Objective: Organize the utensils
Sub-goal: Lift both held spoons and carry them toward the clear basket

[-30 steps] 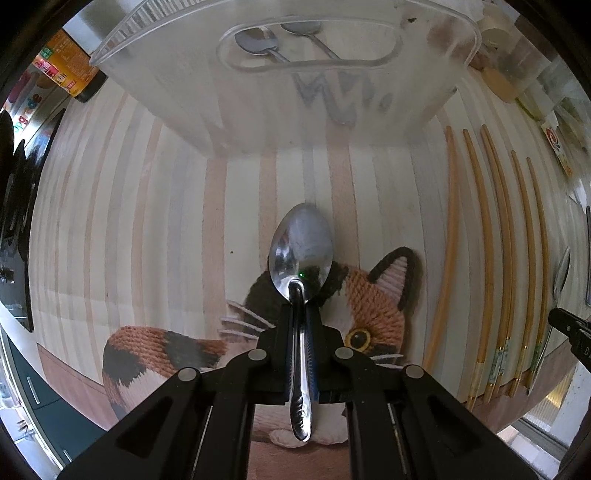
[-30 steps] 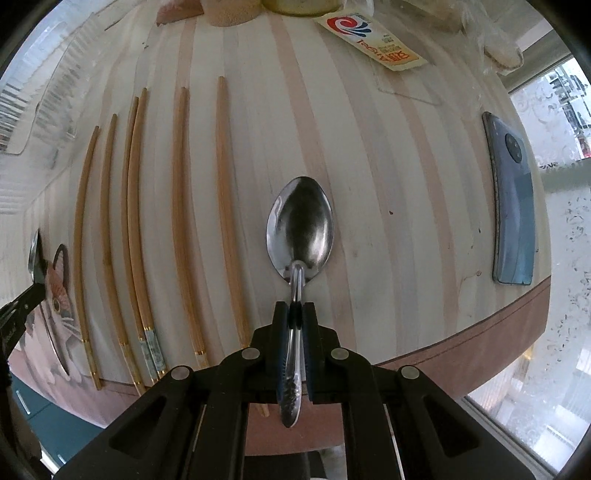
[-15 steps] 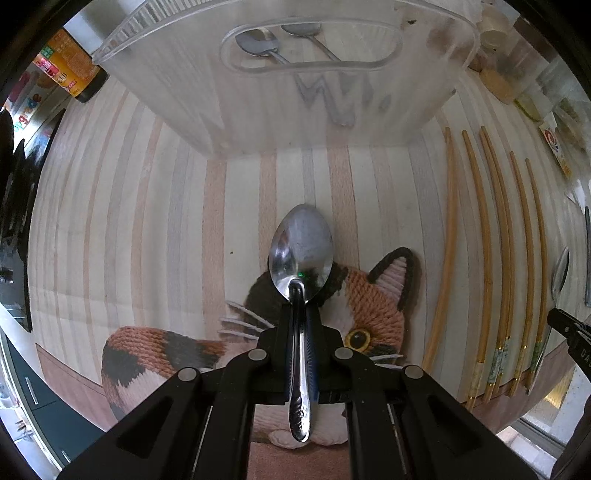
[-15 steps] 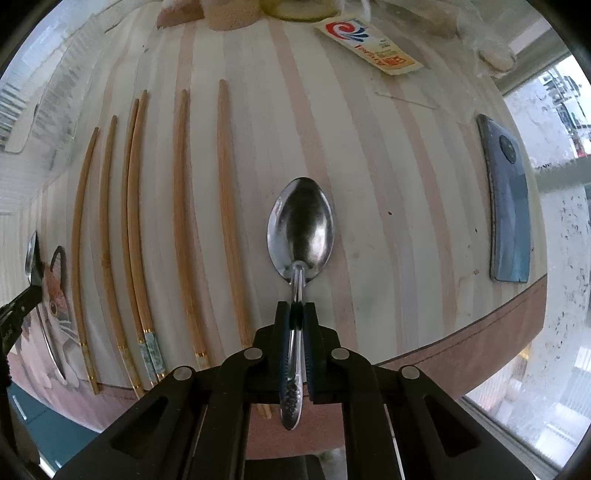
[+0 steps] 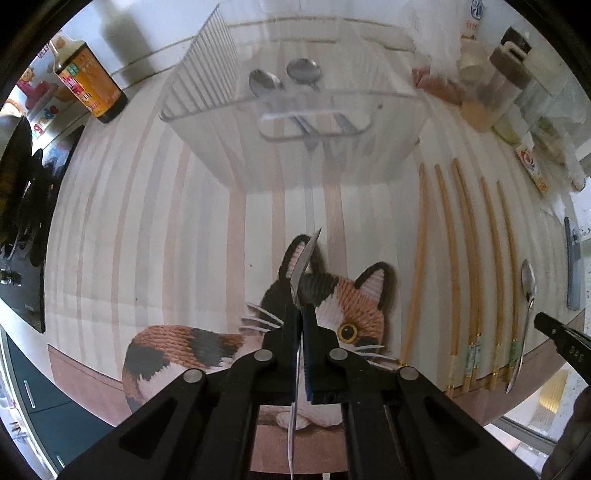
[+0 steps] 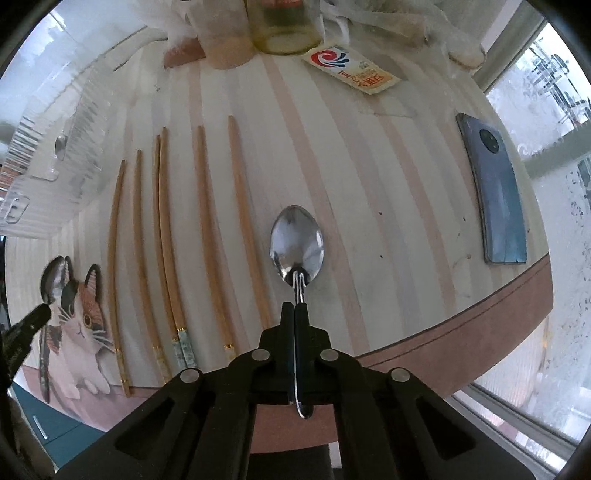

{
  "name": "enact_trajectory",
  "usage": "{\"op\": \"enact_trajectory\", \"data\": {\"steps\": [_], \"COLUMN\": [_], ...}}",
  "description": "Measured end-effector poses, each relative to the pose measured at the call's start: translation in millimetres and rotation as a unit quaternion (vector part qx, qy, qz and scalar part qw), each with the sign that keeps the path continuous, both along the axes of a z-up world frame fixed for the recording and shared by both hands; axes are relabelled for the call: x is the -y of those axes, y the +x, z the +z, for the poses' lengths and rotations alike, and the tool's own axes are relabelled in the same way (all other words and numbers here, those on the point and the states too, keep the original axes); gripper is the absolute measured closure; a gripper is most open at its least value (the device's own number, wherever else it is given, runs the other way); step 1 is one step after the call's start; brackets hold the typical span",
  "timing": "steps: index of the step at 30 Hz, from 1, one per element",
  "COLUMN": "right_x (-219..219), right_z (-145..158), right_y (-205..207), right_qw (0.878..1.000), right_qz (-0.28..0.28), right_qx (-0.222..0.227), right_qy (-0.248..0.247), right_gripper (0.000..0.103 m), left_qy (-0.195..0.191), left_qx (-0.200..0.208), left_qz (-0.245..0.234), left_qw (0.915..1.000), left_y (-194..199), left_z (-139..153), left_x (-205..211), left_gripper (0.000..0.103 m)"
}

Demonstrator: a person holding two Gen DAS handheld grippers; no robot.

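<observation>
My left gripper (image 5: 302, 314) is shut on a metal spoon (image 5: 303, 264), held above the cat mat with the bowl turned edge-on. A clear plastic bin (image 5: 295, 125) ahead of it holds two spoons (image 5: 284, 79). My right gripper (image 6: 295, 312) is shut on a second metal spoon (image 6: 297, 242), bowl facing up, over the striped table right of several wooden chopsticks (image 6: 207, 236). The right-hand spoon (image 5: 526, 295) and chopsticks (image 5: 461, 258) also show at the right of the left wrist view.
A cat-shaped mat (image 5: 332, 314) lies at the table's front edge. A sauce bottle (image 5: 88, 85) stands at the far left. Jars (image 6: 255, 33) and a packet (image 6: 354, 72) sit at the back. A phone (image 6: 495, 192) lies at the right.
My left gripper has lifted and pulled back, rolling its spoon from face-up to edge-on. My right gripper has risen a little with its spoon.
</observation>
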State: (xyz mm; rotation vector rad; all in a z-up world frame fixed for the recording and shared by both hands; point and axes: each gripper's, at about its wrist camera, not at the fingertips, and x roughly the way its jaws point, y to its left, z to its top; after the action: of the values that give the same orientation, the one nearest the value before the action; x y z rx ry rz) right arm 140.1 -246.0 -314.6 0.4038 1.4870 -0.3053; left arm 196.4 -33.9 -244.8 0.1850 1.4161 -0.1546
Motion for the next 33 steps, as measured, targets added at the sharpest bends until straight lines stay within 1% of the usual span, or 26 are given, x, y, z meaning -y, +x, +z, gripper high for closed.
{"op": "enact_trajectory", "data": {"steps": [1,5,7,8,9,11,14,15,16,17,18,23,27,28,30,33], "right_x": [2.7,28.5,35.1,37.1,37.8,38.0,29.7,25.3,19.4,16.0,13.9,14.0,17.2,15.4,28.1,28.0], "right_z": [-0.4,-0.6,-3.3,-5.3,-7.6,-11.3,-21.7,-17.7,-15.7,-14.2,-11.4,4.5,29.7,37.1,51.2,74.4], "right_y": [0.6,-4.9,-6.6,-6.8,-6.4,-5.6,-0.3,1.8,4.6,6.2,7.2,5.8,1.9,1.4,4.5,6.4], "right_qw": [1.0,0.996,0.995,0.995,0.995,0.996,0.998,0.999,1.0,1.0,1.0,1.0,1.0,0.999,0.999,0.998], "right_qz": [-0.005,-0.06,-0.067,-0.066,-0.062,-0.055,-0.028,-0.016,-0.007,-0.002,0.0,-0.013,-0.019,-0.019,-0.016,-0.013], "right_qx": [0.0,0.01,0.006,0.003,0.0,0.001,-0.016,-0.006,-0.011,-0.014,-0.013,0.001,0.022,0.027,0.04,0.062], "right_qy": [0.009,0.063,0.074,0.077,0.078,0.073,0.054,0.031,0.009,-0.005,-0.013,-0.013,-0.008,-0.008,-0.009,-0.008], "right_gripper": [0.103,0.103,0.101,0.096,0.086,0.078,0.078,0.081,0.085,0.096,0.096,0.096,0.096,0.096,0.096,0.096], "left_qy": [0.0,-0.002,-0.004,-0.005,-0.007,-0.008,-0.019,-0.025,-0.029,-0.033,-0.038,-0.04,-0.04,-0.038,-0.033,-0.031], "left_qx": [0.002,0.0,-0.005,-0.009,-0.013,-0.019,-0.03,-0.036,-0.039,-0.041,-0.043,-0.043,-0.035,-0.028,-0.012,0.013], "left_qz": [0.002,0.009,0.014,0.017,0.019,0.023,0.038,0.045,0.05,0.055,0.06,0.073,0.072,0.068,0.062,0.058], "left_qw": [1.0,1.0,0.9999,0.9998,0.9997,0.9995,0.9986,0.998,0.9976,0.9971,0.9966,0.9956,0.9961,0.9965,0.9974,0.9977], "left_y": [-0.8,-5.5,-5.4,-3.9,-2.5,-3.4,-9.2,-9.9,-10.0,-10.7,-11.4,-14.9,-15.9,-16.8,-18.1,-14.7], "left_z": [1.8,2.8,-1.8,-4.3,-6.0,-10.2,-14.7,-16.5,-16.8,-17.7,-18.2,-13.1,-0.4,5.4,17.2,38.2], "left_x": [-0.5,-7.4,-7.7,-5.7,-7.7,-10.6,-17.8,-22.0,-25.4,-29.4,-33.2,-48.4,-56.8,-57.1,-57.2,-60.3], "left_gripper": [0.103,0.103,0.103,0.103,0.103,0.103,0.103,0.103,0.103,0.102,0.102,0.102,0.102,0.102,0.103,0.103]}}
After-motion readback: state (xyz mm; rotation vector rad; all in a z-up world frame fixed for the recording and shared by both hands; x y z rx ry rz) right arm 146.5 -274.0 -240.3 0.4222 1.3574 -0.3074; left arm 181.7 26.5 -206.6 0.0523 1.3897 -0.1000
